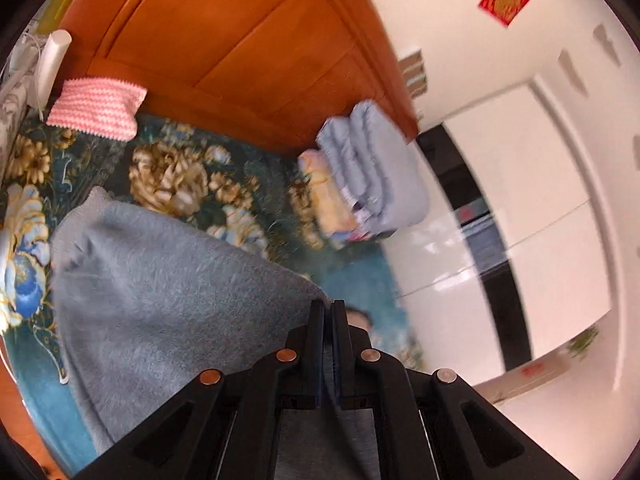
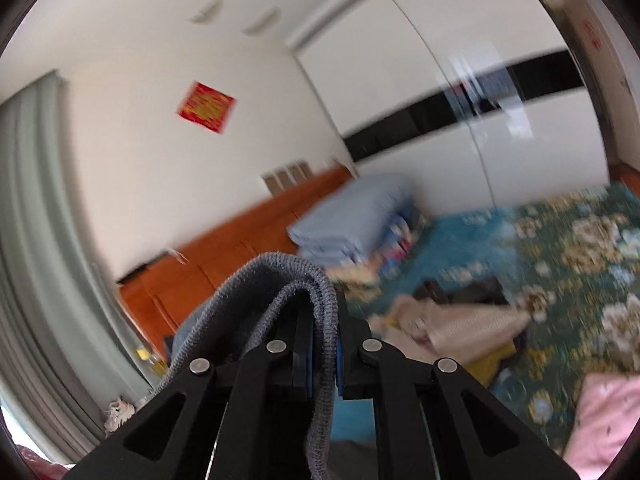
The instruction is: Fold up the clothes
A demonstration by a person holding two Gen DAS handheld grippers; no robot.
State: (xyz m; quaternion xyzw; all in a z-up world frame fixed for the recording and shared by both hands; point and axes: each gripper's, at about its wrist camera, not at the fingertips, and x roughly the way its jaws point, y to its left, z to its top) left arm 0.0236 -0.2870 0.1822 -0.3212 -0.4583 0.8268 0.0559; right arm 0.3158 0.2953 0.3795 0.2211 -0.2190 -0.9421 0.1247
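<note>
The left gripper (image 1: 328, 304) and right gripper (image 2: 325, 300) are each clamped on the fuzzy grey knit garment (image 1: 160, 280), lifted, unfolded; a folded blue stack (image 2: 348, 224) waits done (loose beige clothes (image 2: 460, 324) remain).

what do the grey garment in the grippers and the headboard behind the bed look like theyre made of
The grey garment looks like a soft knit, perhaps fleece or wool: its surface is fuzzy, and in the right wrist view its ribbed edge shows. The headboard looks like orange-brown wood with a smooth, lightly glossy finish and recessed panels; solid wood or veneer cannot be told.
</note>
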